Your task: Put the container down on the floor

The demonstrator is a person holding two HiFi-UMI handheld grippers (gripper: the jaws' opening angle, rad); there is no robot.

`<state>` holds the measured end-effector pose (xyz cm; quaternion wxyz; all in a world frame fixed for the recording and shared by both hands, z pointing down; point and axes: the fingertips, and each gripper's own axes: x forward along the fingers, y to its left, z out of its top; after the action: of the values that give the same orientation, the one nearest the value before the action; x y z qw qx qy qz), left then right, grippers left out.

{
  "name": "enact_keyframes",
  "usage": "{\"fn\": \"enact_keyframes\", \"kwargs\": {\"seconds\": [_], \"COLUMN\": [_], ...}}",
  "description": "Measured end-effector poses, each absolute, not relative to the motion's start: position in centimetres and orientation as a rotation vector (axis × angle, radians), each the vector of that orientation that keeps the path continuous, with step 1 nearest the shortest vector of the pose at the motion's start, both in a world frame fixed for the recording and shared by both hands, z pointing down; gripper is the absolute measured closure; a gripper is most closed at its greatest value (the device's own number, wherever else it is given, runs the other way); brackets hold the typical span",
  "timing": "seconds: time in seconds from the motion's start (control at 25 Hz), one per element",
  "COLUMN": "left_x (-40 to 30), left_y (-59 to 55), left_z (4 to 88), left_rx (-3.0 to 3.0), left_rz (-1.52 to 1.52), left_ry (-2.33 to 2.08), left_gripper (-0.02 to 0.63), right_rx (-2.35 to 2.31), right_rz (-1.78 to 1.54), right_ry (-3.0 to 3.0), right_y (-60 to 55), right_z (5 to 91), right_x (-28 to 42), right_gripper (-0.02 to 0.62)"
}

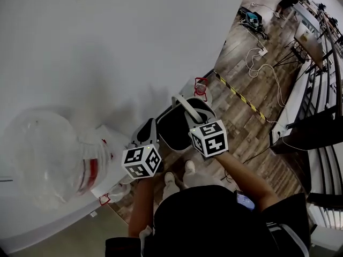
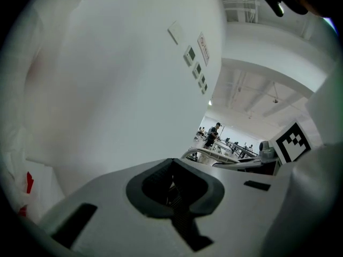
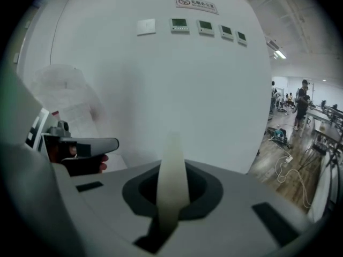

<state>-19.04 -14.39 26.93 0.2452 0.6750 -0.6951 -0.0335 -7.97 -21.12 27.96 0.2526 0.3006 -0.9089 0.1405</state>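
Grey-rimmed container (image 1: pixel 172 131), head view: dark inside, held between the two grippers over the wooden floor (image 1: pixel 252 90), close to the white wall (image 1: pixel 134 36) and just ahead of the person's shoes (image 1: pixel 179 175).
Handle (image 1: pixel 184 105), head view: a pale band arching over the container's mouth; the right gripper (image 1: pixel 192 116) meets it from the near right.
Left gripper (image 1: pixel 151 128), head view: lies against the container's left rim.
Plastic bag (image 1: pixel 48 154), head view: clear with red marks, on a white ledge (image 1: pixel 64 208) at the foot of the wall, left of the container and apart from it.
Left fingers (image 2: pixel 107 197), left gripper view: closed tight on a dark, woven-looking strip (image 2: pixel 179 208) at the container's rim; the pale handle and the right gripper's marker cube (image 2: pixel 293 141) show just beyond.
Right fingers (image 3: pixel 230 208), right gripper view: pressed together on the pale handle band, which stands upright between them.
Left gripper, right gripper view: at the left edge, with a hand (image 3: pixel 86 165) beneath it.
Wall panels (image 3: pixel 206 25), right gripper view: a row high on the white wall.
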Motion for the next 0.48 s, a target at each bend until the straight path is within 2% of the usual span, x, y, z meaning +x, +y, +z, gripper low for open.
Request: {"fn": "enact_keyframes", "kwargs": {"seconds": [0.48], "left_x": [-19.9], "left_y": [-13.9], "left_z": [34.7], "left_rx": [1.647], "left_rz": [-0.062], "left_ry": [-1.884], "left_gripper": [0.589], "right_rx": [0.665], "right_rz": [0.393], "right_ry": [-2.327], "right_y": [-22.1], "right_z": [36.3], "right_x": [-9.7], "right_gripper": [0.565]}}
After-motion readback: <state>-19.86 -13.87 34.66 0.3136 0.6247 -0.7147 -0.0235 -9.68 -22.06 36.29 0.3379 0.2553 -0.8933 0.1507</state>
